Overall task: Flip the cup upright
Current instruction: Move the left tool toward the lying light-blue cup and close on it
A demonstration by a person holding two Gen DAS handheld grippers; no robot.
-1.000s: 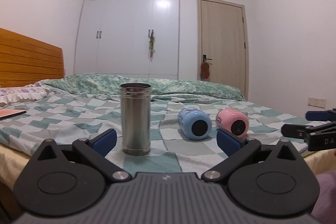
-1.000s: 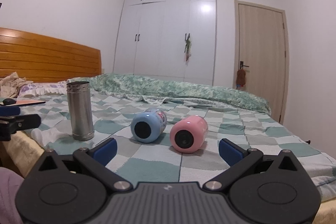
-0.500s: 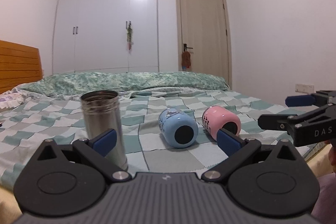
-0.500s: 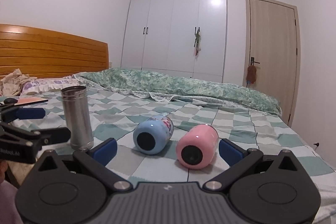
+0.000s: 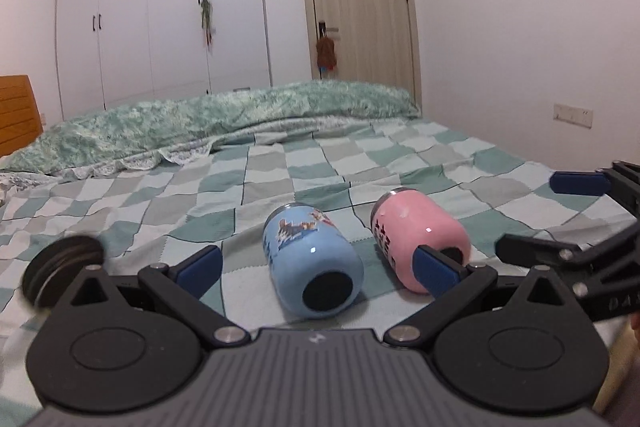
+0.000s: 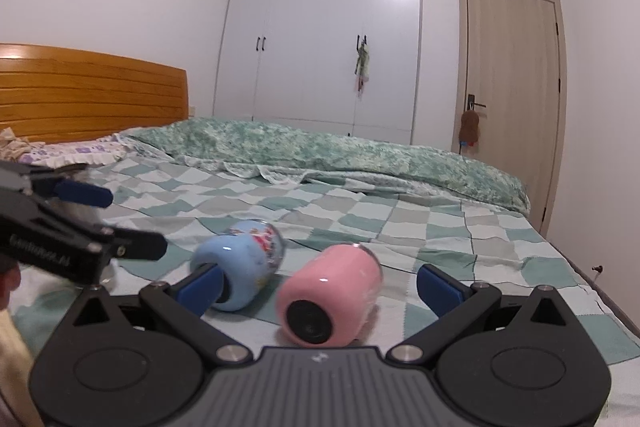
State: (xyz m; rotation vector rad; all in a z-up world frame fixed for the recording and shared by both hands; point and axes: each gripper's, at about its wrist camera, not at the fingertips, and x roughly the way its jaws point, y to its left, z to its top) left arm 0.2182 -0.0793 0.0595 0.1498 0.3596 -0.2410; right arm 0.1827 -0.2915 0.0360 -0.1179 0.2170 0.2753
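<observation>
Both grippers are low over the bed and holding nothing.

In the left wrist view, the left gripper [image 5: 316, 265] has its two blue pads spread wide. The blue cup [image 5: 312, 263] lies on its side just past them, at about 12 o'clock, with its dark bottom facing the camera. The pink cup [image 5: 420, 239] lies on its side just beside it, at about 1 o'clock. At 9 o'clock there is a dark round blurry thing [image 5: 62, 261]; I cannot tell what it is.

In the right wrist view, the right gripper [image 6: 320, 283] is spread wide too. The pink cup [image 6: 328, 297] sits between its pads, at 12 o'clock. The blue cup [image 6: 242, 273] is at 10 o'clock, partly behind the left pad.

Both cups rest on the checked blanket [image 6: 420, 223]. Farther back are the green quilt [image 6: 320, 147], the white closet [image 6: 332, 27] and the door [image 6: 512, 99].

I think this is the reaching step. No cup is grabbed yet. Next, a gripper needs to slide its pads around a cup's sides, squeeze gently, then tip it so the open end faces up. The cup is round, so it may roll on the soft bed.
</observation>
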